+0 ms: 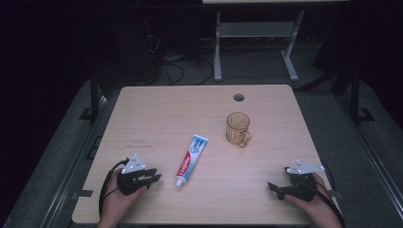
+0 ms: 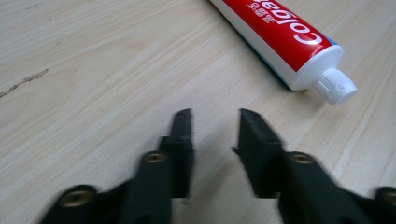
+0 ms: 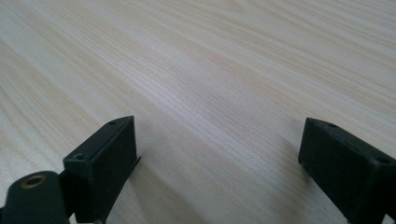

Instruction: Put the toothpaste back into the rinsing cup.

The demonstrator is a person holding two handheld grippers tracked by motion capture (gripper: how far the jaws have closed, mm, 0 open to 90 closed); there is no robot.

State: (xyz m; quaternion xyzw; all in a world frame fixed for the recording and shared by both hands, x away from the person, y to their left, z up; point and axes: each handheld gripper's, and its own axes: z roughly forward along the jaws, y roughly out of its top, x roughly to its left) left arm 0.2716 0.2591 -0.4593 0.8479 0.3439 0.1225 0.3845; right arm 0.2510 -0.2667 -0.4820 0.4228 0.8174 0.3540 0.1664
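my left gripper (image 2: 215, 116) rested on the table (image 1: 266, 156), jaws parted and empty, with the toothpaste tube (image 2: 280, 35) lying just beyond, its cap nearest the tips.

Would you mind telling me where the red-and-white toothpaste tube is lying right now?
In the high view, the red-and-white toothpaste tube lies flat near the table's middle, cap towards the person, between the left hand-held gripper and the amber glass mug.

Place: we take this for a lab or recording room.
Room: we see dark surroundings around one lit wooden table (image 1: 266, 190).
Floor: we note loose cables (image 1: 178, 71) and grey matting beyond the table.
Furniture: we see a white metal desk frame (image 1: 256, 31) behind.
Rig: we see metal rails (image 1: 83, 154) flanking the table.
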